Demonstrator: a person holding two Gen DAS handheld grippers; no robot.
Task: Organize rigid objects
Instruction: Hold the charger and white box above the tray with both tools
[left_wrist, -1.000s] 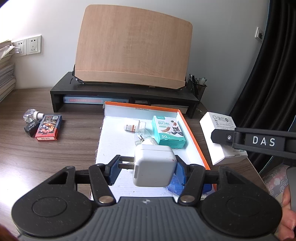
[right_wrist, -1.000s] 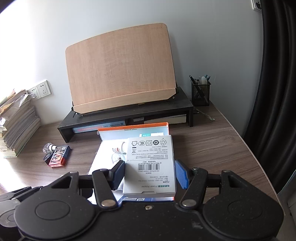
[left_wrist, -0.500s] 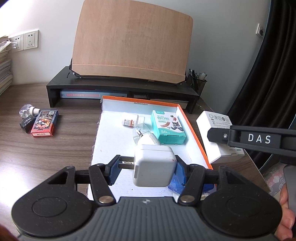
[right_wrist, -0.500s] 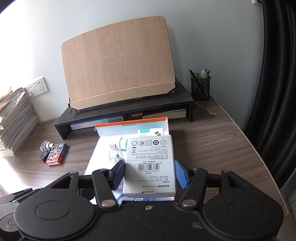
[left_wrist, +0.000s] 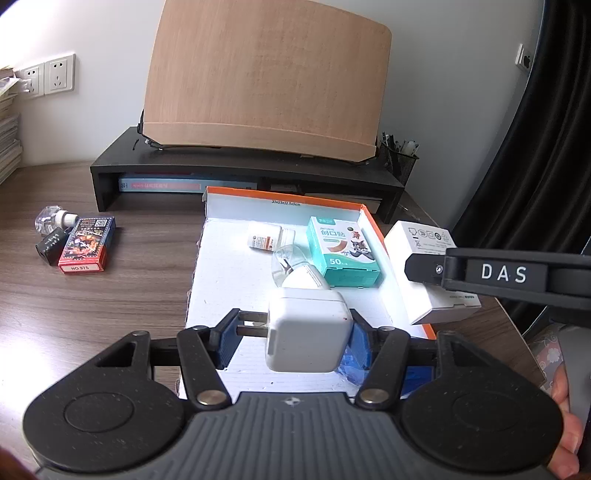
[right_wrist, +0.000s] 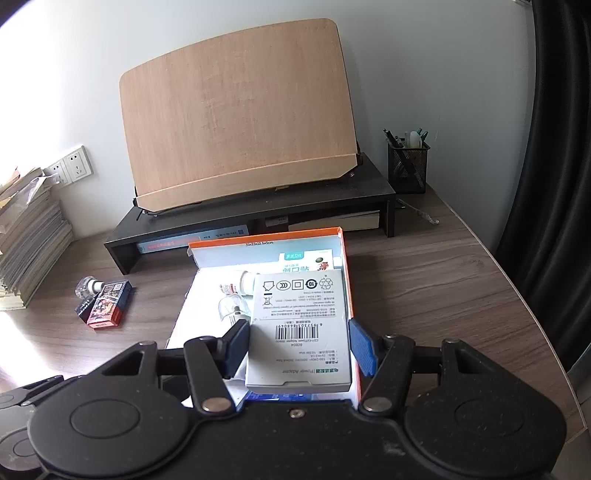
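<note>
White square plug adapter (left_wrist: 306, 328) sits pinched in my downward-tilted left gripper (left_wrist: 291, 341); my right gripper (right_wrist: 299, 349) clamps the white barcoded carton (right_wrist: 301, 332) over the orange-rimmed tray's (right_wrist: 345, 280) right edge.

Home office or study corner, wood-grain table (right_wrist: 443, 280) against a plain wall, black monitor riser (right_wrist: 258, 210) bearing a wooden reading stand (right_wrist: 236, 110), mesh pen holder (right_wrist: 408, 166), stacked books (right_wrist: 26, 236), wall sockets (left_wrist: 48, 79), dark curtain (right_wrist: 554, 147)

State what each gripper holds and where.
Left gripper: white square plug adapter, by prongs and back. Right gripper: white printed adapter box, by long sides.
</note>
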